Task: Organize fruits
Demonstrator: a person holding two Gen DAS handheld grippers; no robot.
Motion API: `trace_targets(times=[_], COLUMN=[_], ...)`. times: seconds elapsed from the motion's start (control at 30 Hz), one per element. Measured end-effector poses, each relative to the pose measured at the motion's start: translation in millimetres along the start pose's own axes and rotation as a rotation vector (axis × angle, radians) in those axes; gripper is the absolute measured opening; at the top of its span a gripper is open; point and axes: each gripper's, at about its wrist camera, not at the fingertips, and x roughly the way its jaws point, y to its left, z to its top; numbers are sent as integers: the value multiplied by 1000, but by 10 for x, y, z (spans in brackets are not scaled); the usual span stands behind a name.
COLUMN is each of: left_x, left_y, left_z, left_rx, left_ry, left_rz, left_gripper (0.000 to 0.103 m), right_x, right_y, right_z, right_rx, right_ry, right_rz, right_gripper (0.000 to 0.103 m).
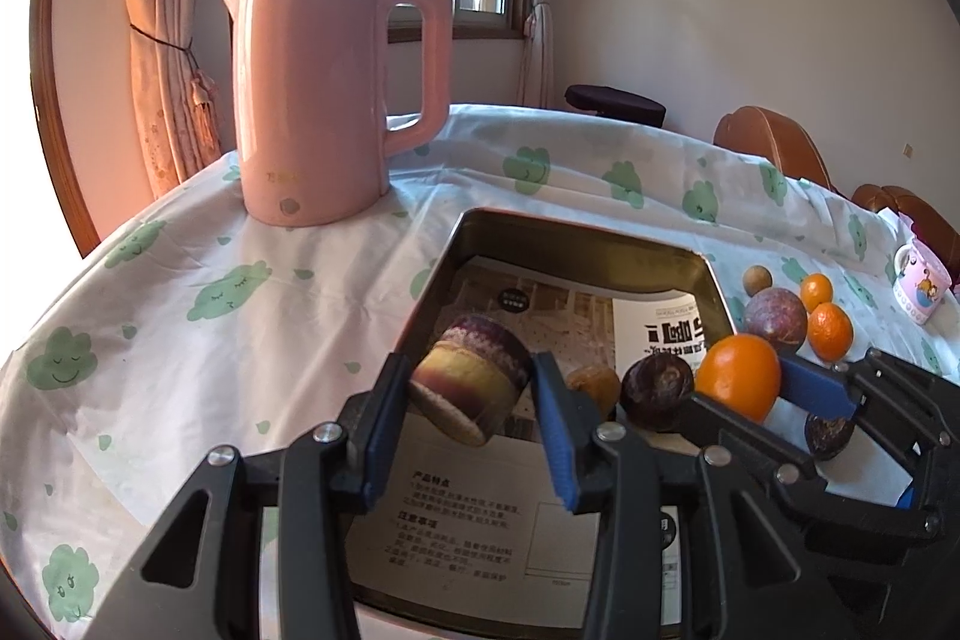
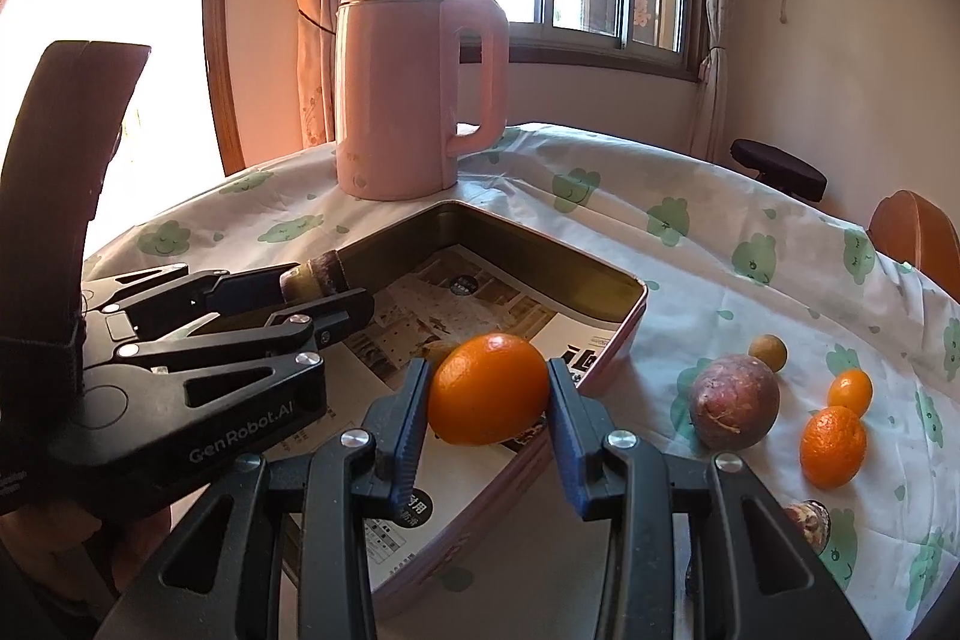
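My left gripper [image 1: 471, 388] is shut on a purple and yellow cut fruit piece [image 1: 468, 382] and holds it over the metal tin [image 1: 576, 235], which is lined with printed paper. My right gripper [image 2: 489, 400] is shut on a large orange [image 2: 487, 388] above the tin's right edge [image 2: 624, 340]; it also shows in the left wrist view [image 1: 739, 376]. In the tin lie a small yellow-brown fruit [image 1: 594, 385] and a dark purple fruit [image 1: 657, 391]. On the cloth to the right lie a passion fruit [image 2: 733, 400], two small oranges [image 2: 834, 445] [image 2: 850, 389] and a small round brown fruit [image 2: 768, 351].
A pink kettle [image 2: 414, 100] stands on the cloth behind the tin. A half dark fruit [image 2: 810, 520] lies near my right gripper. A patterned mug [image 1: 918, 283] stands at the far right. Wooden chairs [image 1: 774, 142] stand past the table edge.
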Motion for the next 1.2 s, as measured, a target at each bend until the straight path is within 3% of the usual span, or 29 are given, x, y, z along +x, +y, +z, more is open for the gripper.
trace_targets(times=[0.6, 0.83, 0.9, 0.93, 0.97, 1.0, 1.1, 1.2], left_x=[4, -63, -97, -115, -136, -167, -281, -295], left_y=[17, 41, 32, 24, 21, 25, 13, -23], left_z=[-5, -16, -17, -17, -17, -19, -39, -39], left_rx=[-4, -16, -14, -13, -15, -17, -13, -12], left_ry=[-4, -34, -51, -62, -73, -90, -150, -143], left_rz=[3, -5, -6, 8, 24, 27, 10, 17], left_gripper=[44, 49, 55, 67, 87, 97, 98, 98], right_x=[-18, -52, -79, -101, -130, -182, -355, -545], right_y=[0, -44, -68, -74, -85, -106, -251, -543], right_z=[6, -4, -12, -20, -28, -41, -80, -167], right_rx=[-1, 18, 26, 21, 14, 3, -10, 18], right_ry=[0, -13, -16, -18, -21, -22, -26, -19], right_rz=[15, 16, 10, 1, -9, -21, -66, -123], right_gripper=[42, 54, 58, 61, 62, 65, 66, 67])
